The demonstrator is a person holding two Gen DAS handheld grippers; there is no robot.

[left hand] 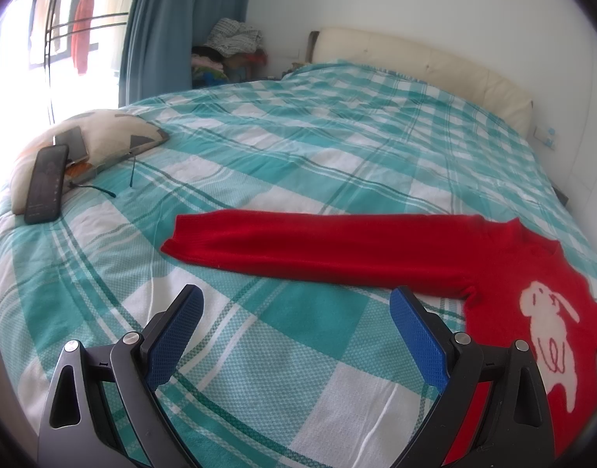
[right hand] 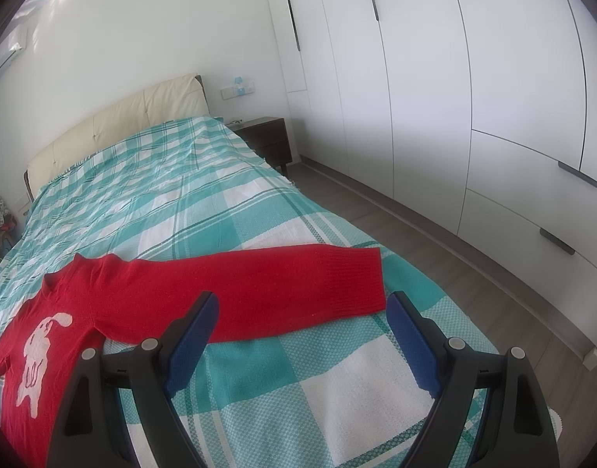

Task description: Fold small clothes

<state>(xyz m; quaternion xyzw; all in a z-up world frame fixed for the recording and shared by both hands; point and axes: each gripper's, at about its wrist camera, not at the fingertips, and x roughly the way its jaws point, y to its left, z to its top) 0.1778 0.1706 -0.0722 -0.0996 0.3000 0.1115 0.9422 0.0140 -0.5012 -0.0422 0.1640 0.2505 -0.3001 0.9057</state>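
A bed [left hand: 298,136] covered in a teal-and-white checked blanket carries a red sweater [left hand: 376,249] spread flat, sleeves out. A pillow [left hand: 103,132] near its corner props a dark phone [left hand: 45,183].

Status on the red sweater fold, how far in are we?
Done: the red knit sweater with the white rabbit motif lies flat, front up, on the teal-and-white checked bedspread, both sleeves spread straight out. In hand: nothing; the left gripper and right gripper are both open, empty, near the sleeves. Left: every fold; no sleeve or hem is turned in.
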